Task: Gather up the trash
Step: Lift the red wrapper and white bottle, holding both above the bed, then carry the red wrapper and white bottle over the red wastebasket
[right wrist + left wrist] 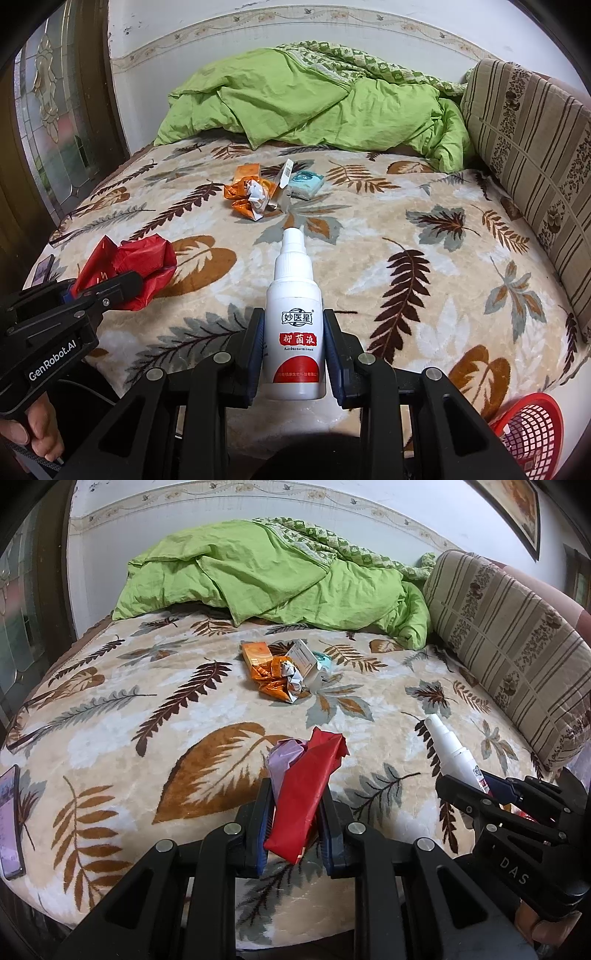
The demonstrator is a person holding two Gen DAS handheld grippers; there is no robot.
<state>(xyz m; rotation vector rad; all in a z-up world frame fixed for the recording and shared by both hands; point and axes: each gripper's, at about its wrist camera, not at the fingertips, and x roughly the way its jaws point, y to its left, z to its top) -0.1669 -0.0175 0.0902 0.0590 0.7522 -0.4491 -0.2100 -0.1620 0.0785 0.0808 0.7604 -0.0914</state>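
My left gripper (295, 794) is shut on a crumpled red wrapper (306, 794) with a pale lilac scrap beside it, held over the near edge of the leaf-patterned bed (147, 709). My right gripper (293, 325) is shut on a white spray bottle (293, 332) with a red label, nozzle pointing away. Each gripper shows in the other's view: the left gripper (127, 284) with the red wrapper (140, 266), the right gripper (469, 790) with the bottle (450, 753). Farther up the bed lies a heap of trash: orange wrappers (266, 672), a white carton (304, 657), a teal packet (306, 182).
A red plastic basket (532, 432) stands on the floor at the bed's near right corner. A green duvet (266, 576) is bunched at the far end, a striped cushion (517, 657) along the right. A phone (9, 819) lies at the left edge.
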